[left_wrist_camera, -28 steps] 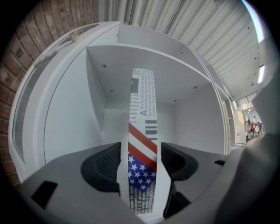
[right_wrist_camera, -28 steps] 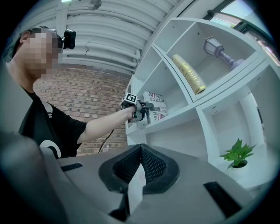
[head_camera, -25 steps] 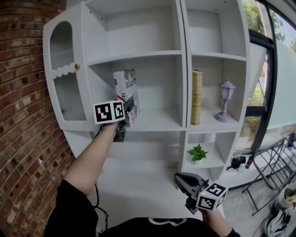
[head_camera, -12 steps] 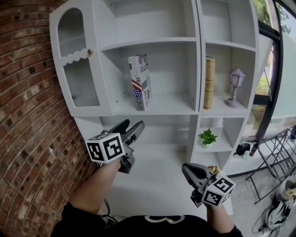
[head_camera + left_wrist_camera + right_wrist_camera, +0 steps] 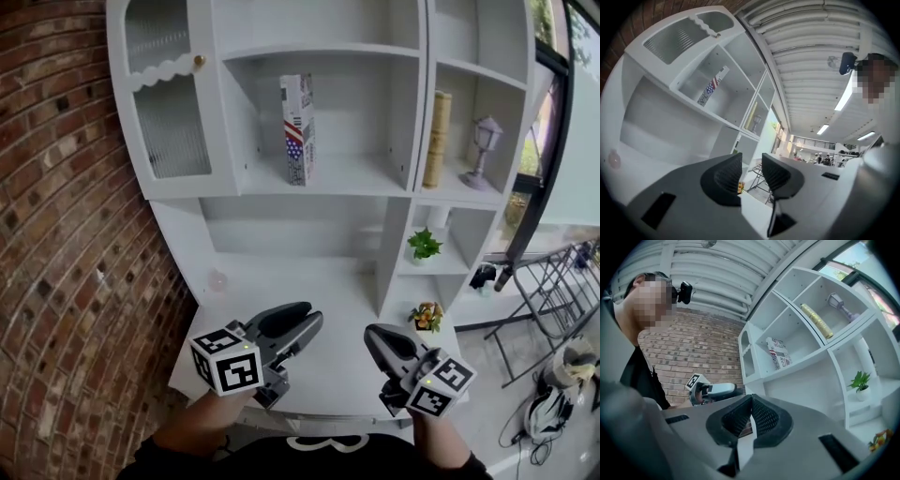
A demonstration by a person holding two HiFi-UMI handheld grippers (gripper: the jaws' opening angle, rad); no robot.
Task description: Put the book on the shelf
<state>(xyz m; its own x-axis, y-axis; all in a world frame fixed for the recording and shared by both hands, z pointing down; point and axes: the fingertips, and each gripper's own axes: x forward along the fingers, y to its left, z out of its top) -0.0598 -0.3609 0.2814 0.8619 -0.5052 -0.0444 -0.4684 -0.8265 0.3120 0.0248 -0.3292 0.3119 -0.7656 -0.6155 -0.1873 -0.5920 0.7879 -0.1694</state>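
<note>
Slim flag-printed book (image 5: 298, 129) upright on white shelf (image 5: 328, 180) — left fingers (image 5: 281, 320) just closing, empty; right fingers (image 5: 389, 345) clenched.

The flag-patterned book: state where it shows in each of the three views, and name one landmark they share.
Head view: book upright at top centre, in the middle compartment of the shelf.
Left gripper view: upper left, slanted with the picture, same compartment.
Right gripper view: right of centre, same compartment.
Shared landmark: tall yellow item in the neighbouring compartment, visible in all three.
</note>
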